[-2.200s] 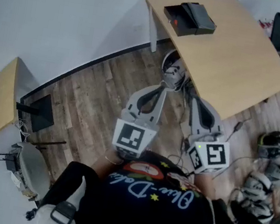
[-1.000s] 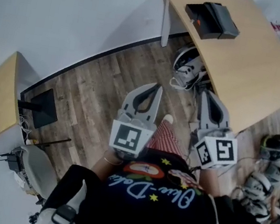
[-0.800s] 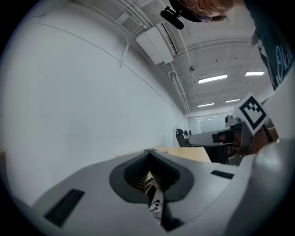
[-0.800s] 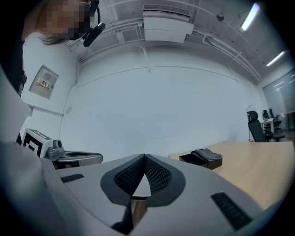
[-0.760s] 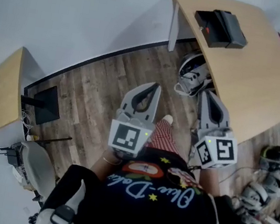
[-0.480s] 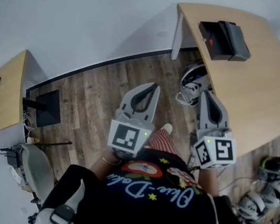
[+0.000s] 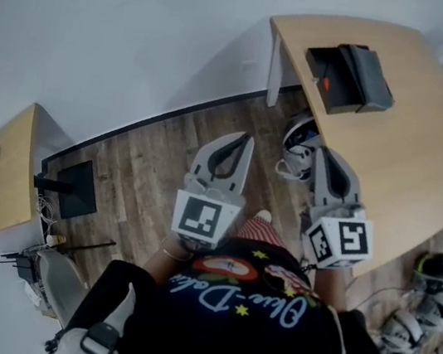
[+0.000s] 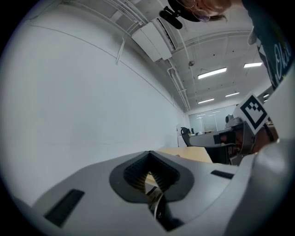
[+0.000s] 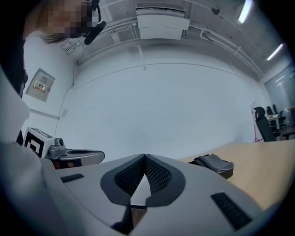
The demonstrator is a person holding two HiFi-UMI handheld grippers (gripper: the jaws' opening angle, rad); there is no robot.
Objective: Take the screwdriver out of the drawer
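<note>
A black drawer box point(image 7: 349, 77) with a grey lid part sits on the light wooden table point(image 7: 409, 161) at the upper right. A small red-orange thing point(image 7: 325, 83) shows in its open black side; I cannot tell what it is. My left gripper point(image 7: 249, 137) and right gripper point(image 7: 324, 151) are held side by side over the wood floor, well short of the box. Both are shut and empty. In the left gripper view the left gripper point(image 8: 150, 153) points at the white wall, and the right gripper point(image 9: 145, 156) has the box point(image 9: 213, 163) ahead to its right.
A white table leg point(image 7: 275, 80) stands near the wall. White and black helmet-like gear point(image 7: 300, 147) lies under the table edge, with more of it point(image 7: 433, 270) at the lower right. A small wooden side table point(image 7: 8, 170) and a black stand point(image 7: 72, 189) are at the left.
The view has shifted, and the table with the box now sits further right and lower in the head view. Both grippers stayed shut and side by side.
</note>
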